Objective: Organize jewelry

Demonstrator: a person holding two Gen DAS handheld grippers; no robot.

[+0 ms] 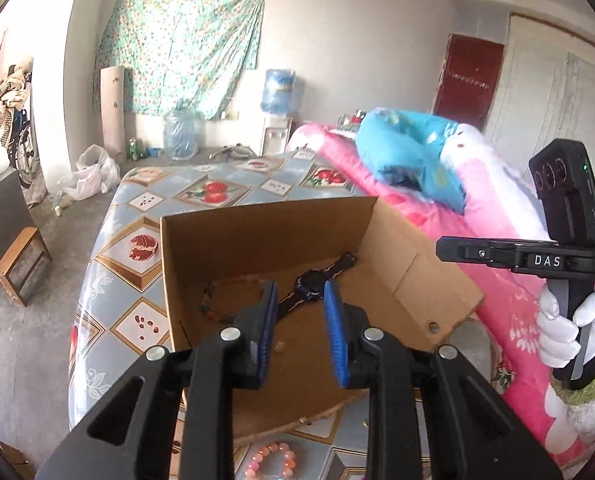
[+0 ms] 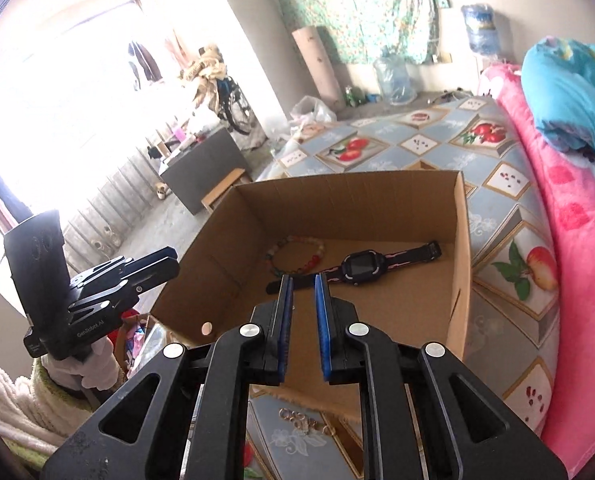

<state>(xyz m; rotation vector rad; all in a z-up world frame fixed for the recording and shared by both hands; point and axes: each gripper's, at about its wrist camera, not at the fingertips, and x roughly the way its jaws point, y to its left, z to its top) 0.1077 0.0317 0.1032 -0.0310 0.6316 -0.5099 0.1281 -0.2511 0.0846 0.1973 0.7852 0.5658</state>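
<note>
Fruit-print surface (image 2: 509,216) beside pink quilt (image 2: 577,216). Left tongs (image 1: 300,300) parted, empty; right tongs (image 2: 302,294) narrowly parted, empty. Beyond: cardboard box (image 2: 337,208) holds black watch (image 2: 359,267), beaded bracelet (image 2: 297,257). Pink bead bracelet (image 1: 271,462) outside box.

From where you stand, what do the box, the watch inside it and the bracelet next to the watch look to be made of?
The box looks like plain brown corrugated cardboard, matte, with fold creases. The watch seems plastic with a glossy dark face; its strap looks rubbery, dark with pink, though that is uncertain. The bracelet is a ring of round, mixed-colour beads, perhaps stone or glass; the view cannot settle which.
</note>
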